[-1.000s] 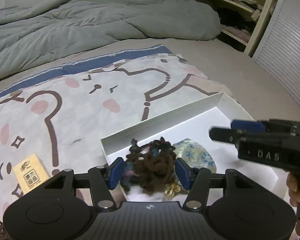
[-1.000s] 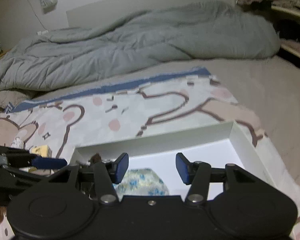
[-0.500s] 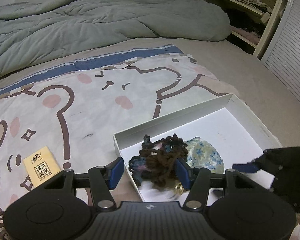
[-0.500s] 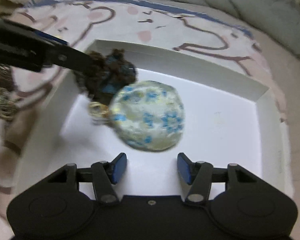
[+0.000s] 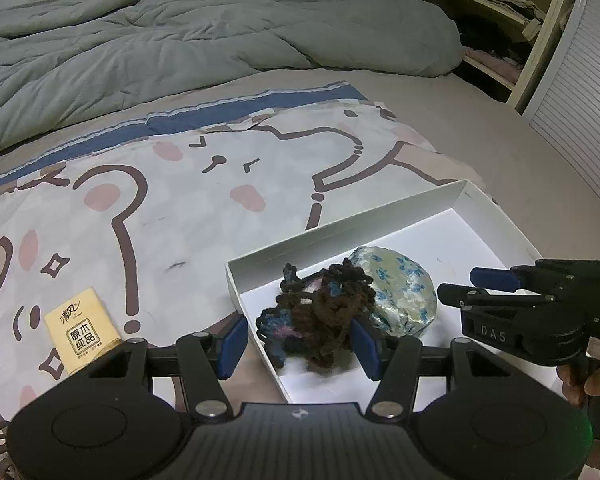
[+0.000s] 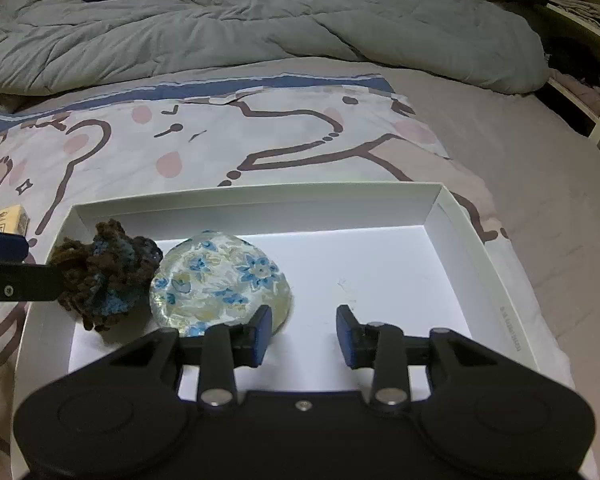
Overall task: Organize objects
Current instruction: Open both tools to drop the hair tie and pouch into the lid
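Two grippers: near edge of shallow white cardboard box (image 6: 480, 256).
Left gripper (image 5: 296, 338): clamped on brown-and-blue crocheted yarn bundle (image 5: 320, 312), lowering it into the box corner.
Right gripper (image 6: 303, 334): jaws closing, nothing between; earlier wider, now beside round floral fabric pouch (image 6: 220, 280).
Beyond: yellow tissue pack (image 5: 82, 328) outside, unchanged.

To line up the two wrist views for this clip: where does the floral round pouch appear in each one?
Left wrist: the floral round pouch lies right of centre, in the white box, just right of the brown yarn bundle.
Right wrist: the pouch lies left of centre, behind the right gripper's left fingertip.
Shared landmark: the yarn bundle beside the pouch.
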